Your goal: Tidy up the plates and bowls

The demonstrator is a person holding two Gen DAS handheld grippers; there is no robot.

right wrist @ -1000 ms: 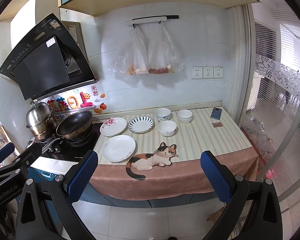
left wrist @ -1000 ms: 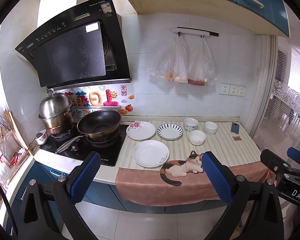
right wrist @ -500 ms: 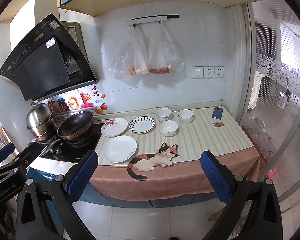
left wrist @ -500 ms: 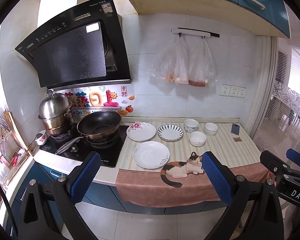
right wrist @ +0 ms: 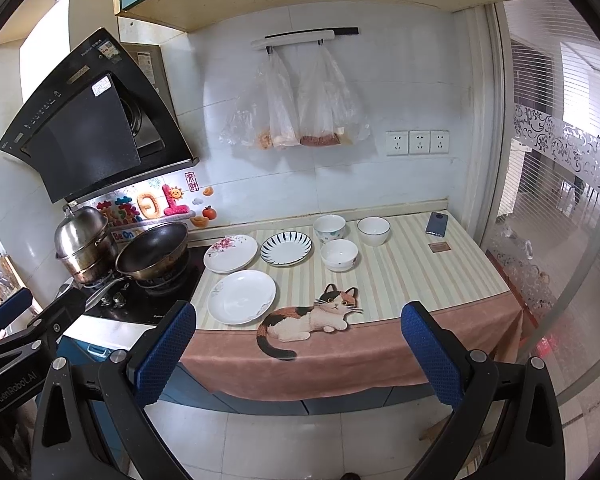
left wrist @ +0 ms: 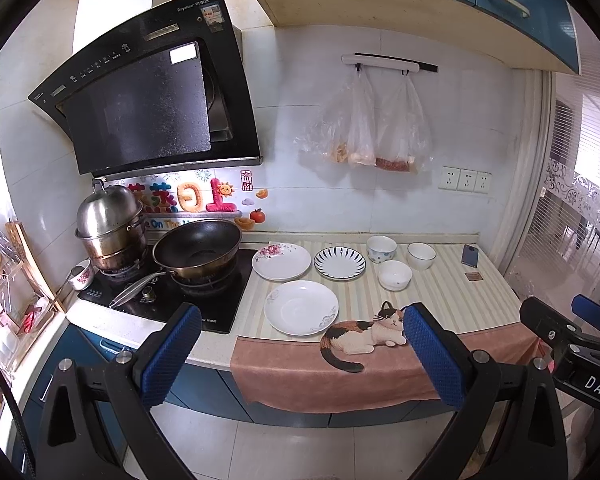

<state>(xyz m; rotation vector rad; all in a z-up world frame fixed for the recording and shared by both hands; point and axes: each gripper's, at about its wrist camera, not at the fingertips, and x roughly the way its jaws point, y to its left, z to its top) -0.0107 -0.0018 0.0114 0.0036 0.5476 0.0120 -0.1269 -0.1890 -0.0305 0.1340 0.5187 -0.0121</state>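
Three plates and three bowls are seen spread singly on the desk — nothing stacked yet; left tongs and right tongs are held agape, empty, well short.

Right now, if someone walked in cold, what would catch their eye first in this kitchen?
Likely the calico cat picture on the striped counter cloth's front edge, with three plates and three bowls spread out behind it. To the left, a black wok sits on the stove under a big range hood.
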